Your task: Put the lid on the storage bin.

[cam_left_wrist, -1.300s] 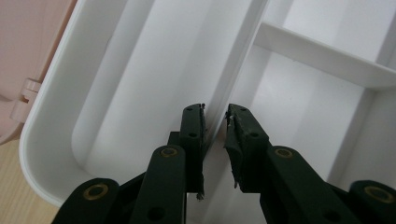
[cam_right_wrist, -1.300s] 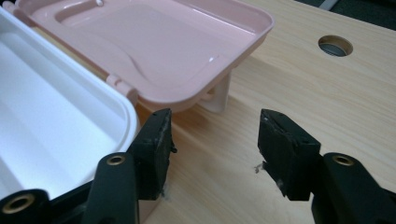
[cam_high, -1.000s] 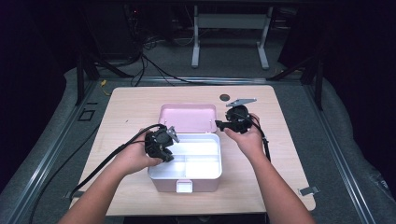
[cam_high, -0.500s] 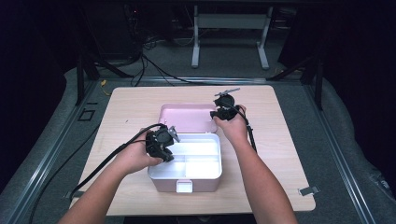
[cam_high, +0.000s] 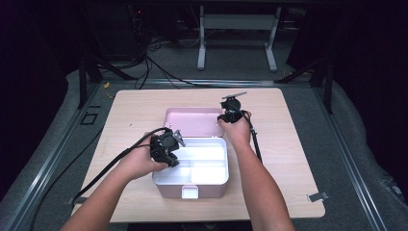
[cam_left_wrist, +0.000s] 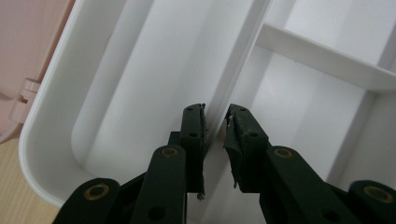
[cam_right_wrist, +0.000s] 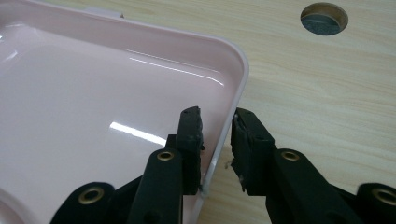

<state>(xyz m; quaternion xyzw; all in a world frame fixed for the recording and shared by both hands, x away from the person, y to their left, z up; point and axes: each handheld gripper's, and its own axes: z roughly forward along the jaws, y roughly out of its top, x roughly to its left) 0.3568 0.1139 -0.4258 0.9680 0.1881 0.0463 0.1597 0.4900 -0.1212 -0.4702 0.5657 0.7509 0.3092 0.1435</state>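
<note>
We are working at an open pink box (cam_high: 192,166) on the wooden table (cam_high: 298,159); our left gripper (cam_left_wrist: 217,135) is clenching the white divider wall (cam_left_wrist: 233,70) of the box's white tray (cam_left_wrist: 51,140), one black jaw on each side of it. Our right gripper (cam_right_wrist: 217,140) is straddling the rim of the pink lid (cam_right_wrist: 93,93); its jaws have just been closing, the rim lying between them, and we cannot tell whether both pads are pressing it yet; a round hole (cam_right_wrist: 323,18) in the table is lying beyond those fingertips.
</note>
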